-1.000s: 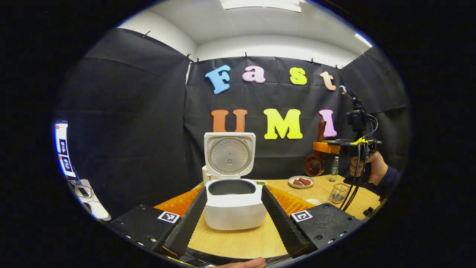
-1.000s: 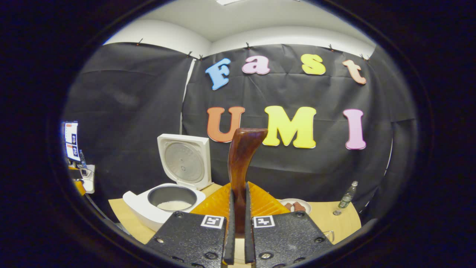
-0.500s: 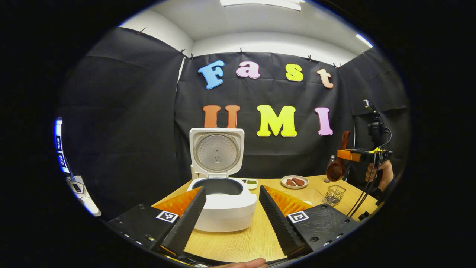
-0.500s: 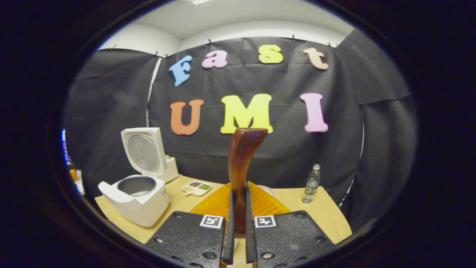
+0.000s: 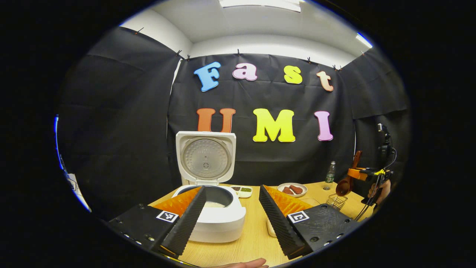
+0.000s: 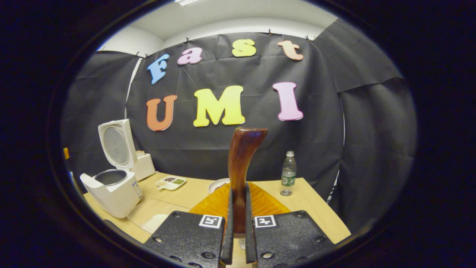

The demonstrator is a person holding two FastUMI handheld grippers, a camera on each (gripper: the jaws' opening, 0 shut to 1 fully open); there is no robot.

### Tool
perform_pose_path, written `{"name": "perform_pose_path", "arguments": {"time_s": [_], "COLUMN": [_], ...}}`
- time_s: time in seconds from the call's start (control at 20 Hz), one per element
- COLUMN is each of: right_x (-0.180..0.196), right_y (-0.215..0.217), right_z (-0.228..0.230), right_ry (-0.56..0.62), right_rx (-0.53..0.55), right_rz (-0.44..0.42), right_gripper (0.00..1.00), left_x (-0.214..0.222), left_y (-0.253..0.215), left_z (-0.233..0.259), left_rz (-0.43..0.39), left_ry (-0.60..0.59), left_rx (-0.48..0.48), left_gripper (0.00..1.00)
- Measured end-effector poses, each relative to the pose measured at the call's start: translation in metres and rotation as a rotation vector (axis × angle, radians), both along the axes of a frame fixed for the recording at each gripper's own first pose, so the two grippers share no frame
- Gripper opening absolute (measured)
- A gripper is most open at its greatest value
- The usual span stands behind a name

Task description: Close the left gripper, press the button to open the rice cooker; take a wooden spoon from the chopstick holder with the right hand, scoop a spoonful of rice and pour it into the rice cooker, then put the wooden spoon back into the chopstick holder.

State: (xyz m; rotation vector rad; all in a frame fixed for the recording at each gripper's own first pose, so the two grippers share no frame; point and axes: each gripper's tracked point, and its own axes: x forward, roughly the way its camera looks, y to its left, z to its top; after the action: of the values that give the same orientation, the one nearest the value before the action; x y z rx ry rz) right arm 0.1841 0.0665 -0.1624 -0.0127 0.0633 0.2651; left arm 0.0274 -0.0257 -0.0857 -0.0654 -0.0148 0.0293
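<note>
Right now the right gripper (image 6: pixel 238 238) is clamping the wooden spoon (image 6: pixel 241 163) at bottom centre of the right gripper view, both fingers pressing on the handle, which is sticking straight up to mid-frame. In the left gripper view that same gripper (image 5: pixel 360 174) is showing at the far right edge with the hand (image 5: pixel 379 190) behind it, and the spoon (image 5: pixel 346 184) is hanging bowl-down from it, just above the wire chopstick holder (image 5: pixel 336 201) sitting lower right on the table (image 5: pixel 256 234).

The left gripper (image 5: pixel 232 214) is sitting wide open at the bottom of the left gripper view, gripping nothing, fingers spreading apart; the rice cooker (image 5: pixel 214 216) is lying left of centre, overlapped by the left finger, lid standing up, white rice showing in the pot. In the right gripper view the rice cooker (image 6: pixel 113 186) is sitting at the left edge, well apart from the spoon.

A small compartment dish (image 5: pixel 241 191) is lying just right of the cooker, a plate (image 5: pixel 292 189) with reddish-brown pieces is sitting right of centre, and a water bottle (image 6: pixel 288 173) is standing near the spoon handle, to its right, in the right gripper view.
</note>
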Motion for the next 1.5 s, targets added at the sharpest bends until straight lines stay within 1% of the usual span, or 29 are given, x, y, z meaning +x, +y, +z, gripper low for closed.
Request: {"name": "perform_pose_path", "arguments": {"time_s": [0.1,0.2,0.25,0.35,0.45,0.5,0.55,0.6,0.65,0.7,0.75,0.8,0.85,0.95,1.1,1.2,1.25,1.3,1.35,1.4,1.5], "right_x": [0.015,0.028,0.032,0.039,0.043,0.043,0.047,0.044,0.04,0.036,0.023,0.018,0.012,-0.003,-0.033,-0.046,-0.053,-0.059,-0.064,-0.069,-0.077], "right_y": [-0.012,-0.02,-0.019,-0.013,-0.017,-0.024,-0.032,-0.037,-0.036,-0.035,-0.036,-0.038,-0.039,-0.039,-0.028,-0.029,-0.03,-0.029,-0.026,-0.02,-0.009], "right_z": [-0.007,-0.019,-0.025,-0.032,-0.029,-0.023,-0.024,-0.015,-0.006,0.003,0.013,0.023,0.029,0.038,0.062,0.076,0.082,0.09,0.097,0.097,0.097], "right_ry": [-0.002,0.002,0.013,0.029,0.007,-0.01,-0.025,-0.054,-0.077,-0.102,-0.129,-0.157,-0.171,-0.172,-0.185,-0.184,-0.18,-0.185,-0.186,-0.167,-0.124], "right_rx": [0.019,0.01,0.015,0.039,0.055,0.053,0.049,0.045,0.041,0.038,0.036,0.035,0.029,0.015,0.03,0.012,-0.007,-0.015,-0.028,-0.042,-0.031], "right_rz": [-0.042,-0.073,-0.073,-0.045,-0.048,-0.072,-0.106,-0.133,-0.128,-0.125,-0.131,-0.144,-0.154,-0.171,-0.128,-0.138,-0.147,-0.152,-0.141,-0.12,-0.064], "right_gripper": [0.18,0.19,0.19,0.19,0.2,0.24,0.46,0.57,0.69,0.75,0.89,0.92,1.0,1.0,1.0,1.0,0.94,1.0,0.94,1.0,1.0], "left_x": [0.011,0.022,0.026,0.04,0.054,0.06,0.065,0.07,0.077,0.083,0.088,0.093,0.097,0.101,0.111,0.117,0.12,0.125,0.13,0.136,0.151], "left_y": [-0.004,-0.005,-0.003,0.009,0.004,0.001,0.003,0.003,0.005,0.006,0.007,0.006,0.009,0.018,0.022,0.027,0.029,0.032,0.036,0.043,0.052], "left_z": [0.001,-0.002,-0.004,-0.006,-0.009,-0.011,-0.009,-0.008,-0.006,-0.006,-0.006,-0.006,-0.004,0.003,0.024,0.036,0.043,0.05,0.055,0.063,0.081], "left_rz": [-0.007,-0.006,0.003,0.053,0.05,0.041,0.039,0.034,0.035,0.035,0.035,0.032,0.041,0.069,0.078,0.085,0.089,0.09,0.098,0.111,0.114], "left_ry": [-0.013,-0.007,-0.002,0.003,0.016,0.024,0.025,0.026,0.027,0.033,0.041,0.05,0.064,0.065,0.042,0.042,0.04,0.038,0.037,0.033,0.021], "left_rx": [0.02,0.019,0.013,-0.007,-0.019,-0.008,0.012,0.028,0.044,0.056,0.064,0.062,0.067,0.076,0.066,0.049,0.043,0.04,0.039,0.038,0.033], "left_gripper": [0.92,0.91,0.91,0.91,0.91,0.92,0.93,0.93,0.93,0.93,0.93,0.93,0.93,0.94,0.95,0.95,0.95,0.95,0.95,0.95,0.95]}}
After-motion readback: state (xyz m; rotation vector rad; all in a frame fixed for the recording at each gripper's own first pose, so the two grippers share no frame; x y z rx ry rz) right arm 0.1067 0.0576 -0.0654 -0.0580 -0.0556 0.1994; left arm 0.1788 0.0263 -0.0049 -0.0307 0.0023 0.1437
